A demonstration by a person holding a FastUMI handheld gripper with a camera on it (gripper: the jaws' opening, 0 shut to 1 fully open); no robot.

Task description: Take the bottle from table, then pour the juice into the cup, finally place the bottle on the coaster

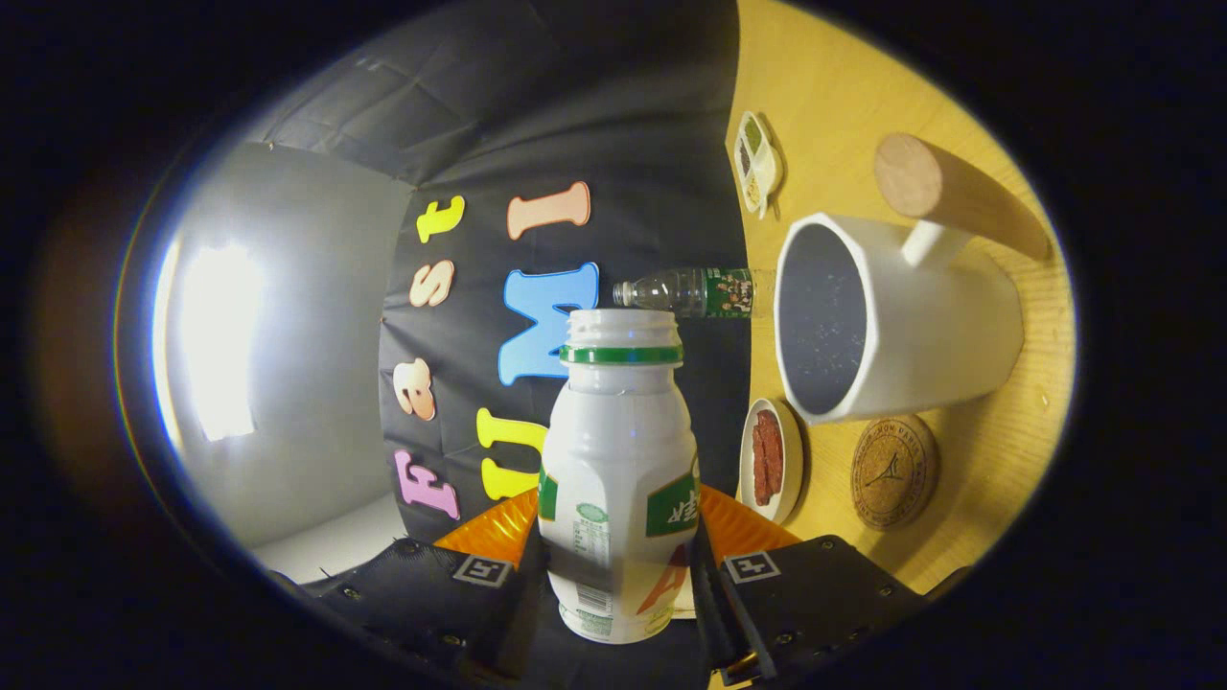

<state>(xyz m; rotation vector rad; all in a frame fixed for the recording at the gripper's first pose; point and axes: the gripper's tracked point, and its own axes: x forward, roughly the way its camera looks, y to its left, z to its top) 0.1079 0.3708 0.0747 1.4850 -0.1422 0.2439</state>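
Bottle: a white plastic bottle point(618, 479) with a green ring under its open, capless neck and green label patches; it sits between the two fingers of the tongs and is lifted off the bench, its neck pointing ahead toward the dark cloth wall.
Tongs: the tongs point(618, 585) are closed on the bottle, one finger pressed to each side of its lower body.
View: the whole scene is rolled on its side, so the bench surface stands like a wall beside the bottle.
Cup: a white faceted cup point(944, 331) with a wooden handle point(959, 196) stands on the bench, just beyond the fingers and to the side of the bottle's neck; its dark inside faces the bottle, and I cannot tell whether it holds any liquid.
Coaster: a round cork coaster point(893, 471) lies flat on the bench, just beside the cup's base, with nothing on it.
Small dish: a white dish point(772, 460) with reddish strips of food sits near the bench edge, between the bottle and the coaster.
Clear bottle: a clear bottle point(685, 292) with a green label stands on the bench just beside the cup's rim.
Divided dish: a small white dish point(755, 161) with green and brown fillings sits farther along the bench, well apart from the cup.
Bench: the bench point(834, 86) is pale yellow wood.
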